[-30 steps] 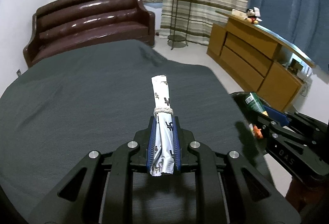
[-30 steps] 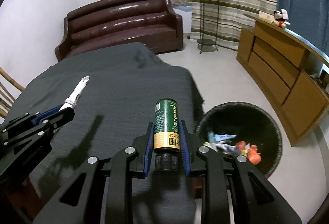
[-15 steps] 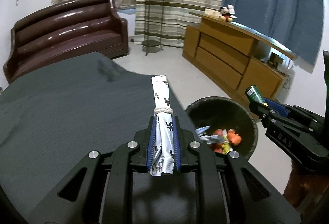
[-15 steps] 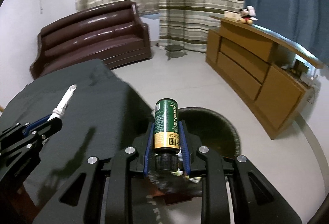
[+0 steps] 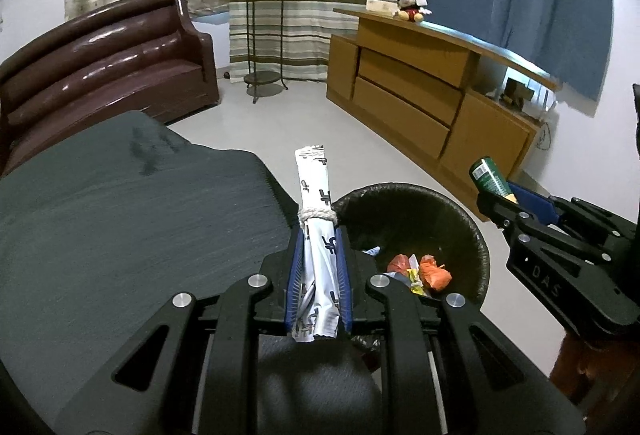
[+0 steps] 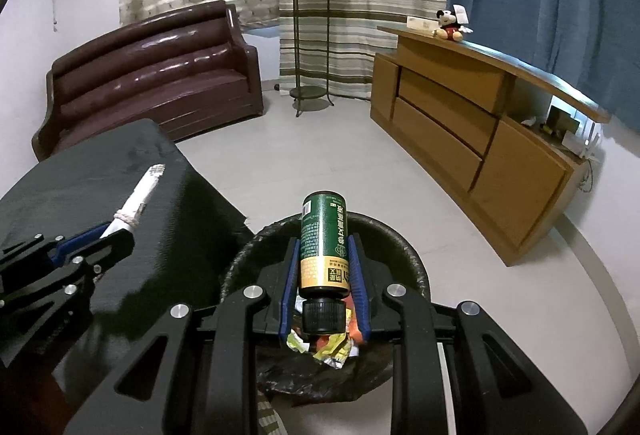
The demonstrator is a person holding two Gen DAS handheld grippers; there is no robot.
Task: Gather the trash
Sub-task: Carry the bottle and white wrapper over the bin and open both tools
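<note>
The left gripper [image 5: 319, 275] is clamped on a rolled white wrapper [image 5: 316, 219] tied around with a loop of string, its blue fingers [image 5: 297, 275] pressed flat against the roll's two sides. The right gripper [image 6: 323, 275] is clamped in the same way on a green bottle [image 6: 324, 247] with a yellow band and a black cap.

Both pieces of trash are carried in the air toward the black bin [image 5: 476, 239] that stands on the floor just beside the dark-covered desk [image 5: 120, 203]. The bin already holds crumpled orange and yellow scraps. The bottle appears to hang over the bin's mouth, so it seems ready to be dropped. The wrapper sits at the near rim, at the desk's edge, and probably needs a little more travel.

Each item is gripped across its narrow width, near one end, which likely lets it fall clear once the fingers part.

The wrapper's long axis runs along the fingers, its free end sticking out forward past them. The bottle lies the same way, base pointing forward and cap back toward the gripper body, sloping down with the gripper.
</note>
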